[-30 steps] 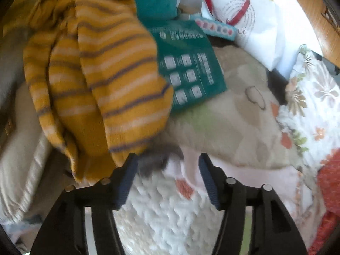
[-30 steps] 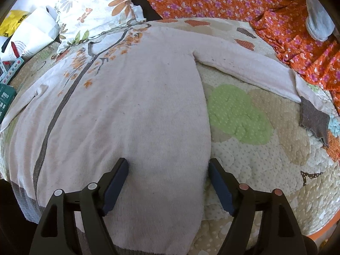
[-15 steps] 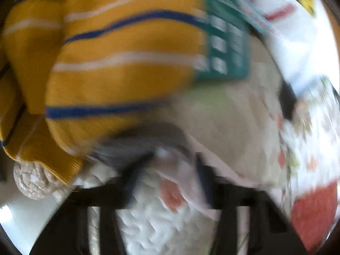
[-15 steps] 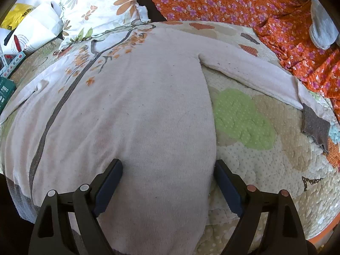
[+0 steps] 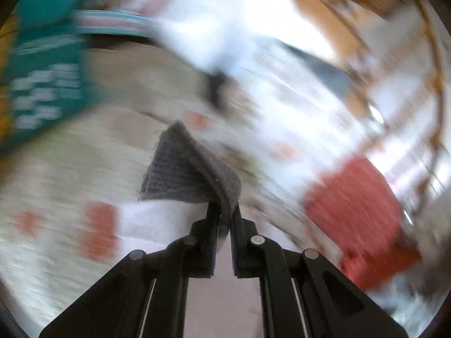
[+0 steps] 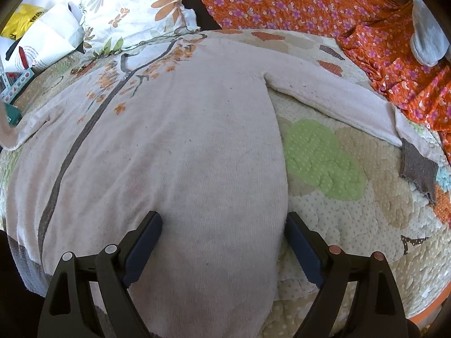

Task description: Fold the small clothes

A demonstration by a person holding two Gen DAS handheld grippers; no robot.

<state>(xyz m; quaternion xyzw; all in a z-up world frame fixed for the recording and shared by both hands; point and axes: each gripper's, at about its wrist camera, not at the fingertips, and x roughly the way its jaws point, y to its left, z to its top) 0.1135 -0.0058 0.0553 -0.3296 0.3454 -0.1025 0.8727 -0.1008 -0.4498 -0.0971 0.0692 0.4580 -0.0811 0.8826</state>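
Pinching grey cuff (image 5: 186, 171) – left tongs (image 5: 224, 219) clamped; right tongs (image 6: 224, 235) spread over pink sweater (image 6: 174, 140).

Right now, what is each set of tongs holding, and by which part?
Left tongs are shut on the sweater's grey cuff, pinching its folded edge. Right tongs are open over the pale sweater, holding nothing.

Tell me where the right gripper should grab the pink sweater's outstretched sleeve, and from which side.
Probably the grey cuff of the sleeve: it lies flat on the quilt, free-ended. Bring the open right gripper down from above, pinching its edge.
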